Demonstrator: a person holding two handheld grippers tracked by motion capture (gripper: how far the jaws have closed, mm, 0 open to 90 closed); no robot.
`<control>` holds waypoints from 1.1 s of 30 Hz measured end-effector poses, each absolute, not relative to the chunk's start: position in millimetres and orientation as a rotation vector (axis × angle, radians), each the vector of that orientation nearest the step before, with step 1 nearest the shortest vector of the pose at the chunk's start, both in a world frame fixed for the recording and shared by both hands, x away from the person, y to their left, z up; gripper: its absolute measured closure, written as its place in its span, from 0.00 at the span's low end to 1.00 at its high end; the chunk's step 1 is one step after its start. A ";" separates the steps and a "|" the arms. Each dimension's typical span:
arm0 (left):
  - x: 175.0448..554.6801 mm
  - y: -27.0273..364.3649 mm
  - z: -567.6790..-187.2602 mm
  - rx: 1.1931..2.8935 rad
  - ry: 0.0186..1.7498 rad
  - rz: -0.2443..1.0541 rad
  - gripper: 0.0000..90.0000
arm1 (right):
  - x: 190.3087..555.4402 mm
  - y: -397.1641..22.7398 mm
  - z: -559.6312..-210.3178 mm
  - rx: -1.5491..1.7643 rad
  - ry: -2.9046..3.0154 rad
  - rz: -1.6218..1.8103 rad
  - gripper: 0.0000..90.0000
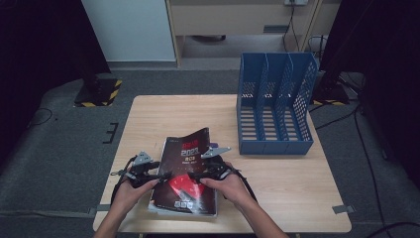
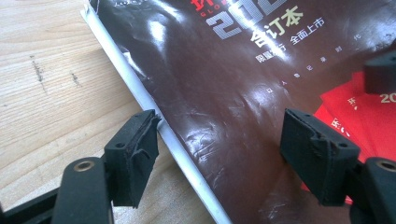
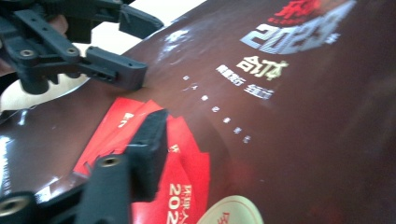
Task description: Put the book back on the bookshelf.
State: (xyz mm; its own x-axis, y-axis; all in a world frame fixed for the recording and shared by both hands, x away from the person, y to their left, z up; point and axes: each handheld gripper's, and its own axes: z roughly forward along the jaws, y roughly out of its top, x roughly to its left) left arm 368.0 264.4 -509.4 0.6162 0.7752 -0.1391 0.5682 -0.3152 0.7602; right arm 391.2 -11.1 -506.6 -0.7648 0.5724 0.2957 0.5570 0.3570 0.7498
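Dark magazine (image 1: 185, 171) lies flat on the wooden surface (image 1: 148, 119), near edge, left of the blue file rack (image 1: 275, 106). Left tongs (image 2: 219, 144) spread, straddling the magazine's left edge, not pinching. Right tongs (image 1: 195, 176) sit over the red cover patch; can't tell whether anything is pinched.

**Clearance around the magazine**

Worktop (image 1: 148, 114) bare to the left and behind the magazine (image 1: 190, 148); open passage there. Blue file rack (image 1: 275, 106) stands upright at the right rear, near the magazine's far right corner, blocking that side. Front right worktop free. Both hand-held grippers crowd the magazine's near half, close together.
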 end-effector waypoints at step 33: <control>369.4 262.1 -502.1 1.947 1.037 0.312 0.17 | 390.0 -31.7 -479.2 0.982 2.369 1.541 0.91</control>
State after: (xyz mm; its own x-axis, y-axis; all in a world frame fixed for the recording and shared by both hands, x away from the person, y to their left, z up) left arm 369.4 262.1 -502.1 0.6193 0.7662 -0.1714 0.5442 -0.2616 0.7972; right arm 390.0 -31.7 -479.2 -0.7745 0.5936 0.2184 0.4402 0.2579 0.8601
